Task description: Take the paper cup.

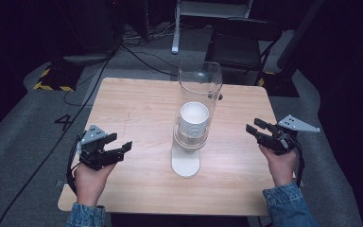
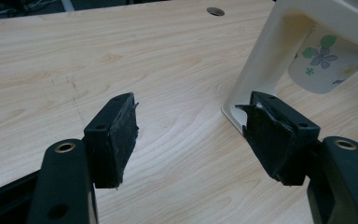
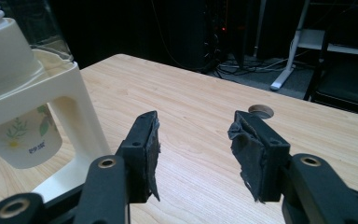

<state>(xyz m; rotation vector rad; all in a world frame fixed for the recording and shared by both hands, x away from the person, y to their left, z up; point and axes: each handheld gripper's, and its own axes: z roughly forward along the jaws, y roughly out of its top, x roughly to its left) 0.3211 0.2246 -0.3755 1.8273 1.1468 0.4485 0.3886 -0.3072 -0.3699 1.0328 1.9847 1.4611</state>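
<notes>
Two wide grippers, left gripper and right gripper, flank the cup dispenser; its paper cup looks light, crushable: pinch the rim gently.

A pale wood-grain table, matt and smooth, is being shown. On it, a glossy cream plastic stand is carrying a clear tube and a flower-printed cup. Matt black pads, torn and rough at their edges, are being seen on the jaws.

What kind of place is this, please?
Probably a lab or recording studio: a lone wooden table in a dark room, cables on the floor, hazard tape, and a paper cup dispenser as test object.
</notes>
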